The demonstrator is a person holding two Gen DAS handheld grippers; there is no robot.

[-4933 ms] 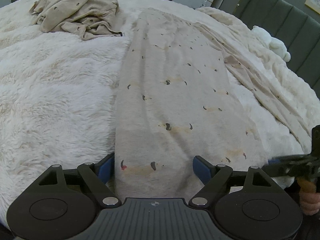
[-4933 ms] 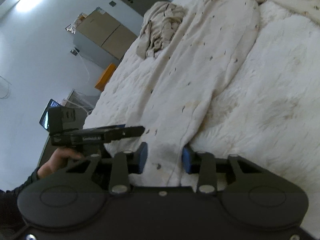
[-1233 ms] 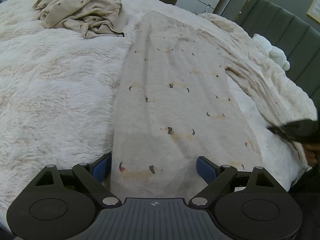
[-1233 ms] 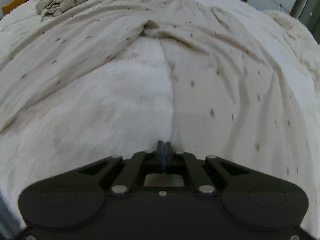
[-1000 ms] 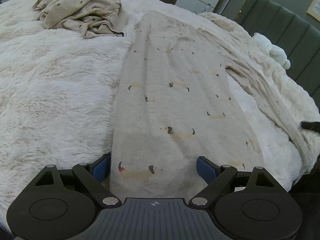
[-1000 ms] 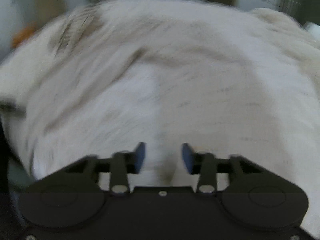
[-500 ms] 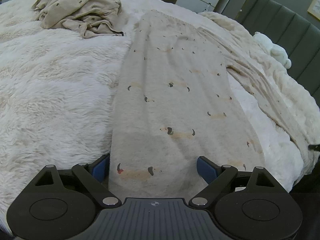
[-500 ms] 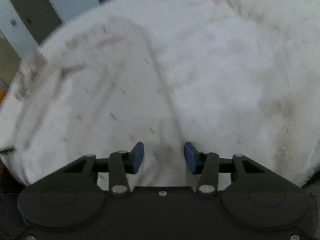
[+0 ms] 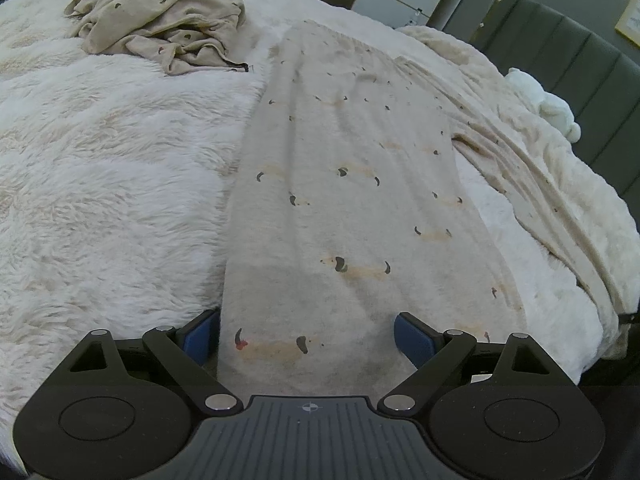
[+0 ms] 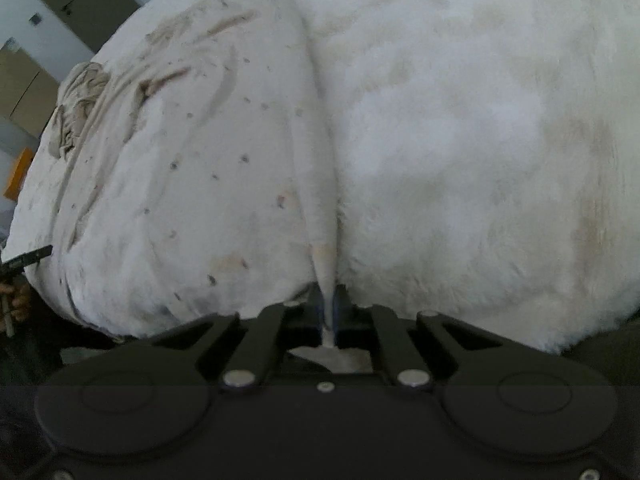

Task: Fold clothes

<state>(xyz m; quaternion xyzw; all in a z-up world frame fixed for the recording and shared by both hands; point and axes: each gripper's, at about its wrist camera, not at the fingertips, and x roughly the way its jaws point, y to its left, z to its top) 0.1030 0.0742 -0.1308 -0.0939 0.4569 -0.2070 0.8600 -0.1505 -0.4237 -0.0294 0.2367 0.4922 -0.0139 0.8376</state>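
Beige pajama pants [image 9: 344,216] with a small dachshund print lie stretched out on a white fluffy bed cover [image 9: 100,168]. In the left wrist view one leg runs from my left gripper [image 9: 307,338] away up the bed; the other leg [image 9: 552,208] lies bunched to the right. My left gripper is open wide with its blue pads on either side of the near hem. In the right wrist view my right gripper [image 10: 328,304] is shut on the hem edge of the pants [image 10: 200,168].
A crumpled matching beige garment [image 9: 168,20] lies at the far left of the bed. A grey padded headboard [image 9: 560,64] and a white plush toy [image 9: 556,108] stand at the right. The bed's near edge drops off just below both grippers.
My right gripper was open half a second ago and has shut on the pants hem edge. My left gripper has stayed open at the other leg's hem.
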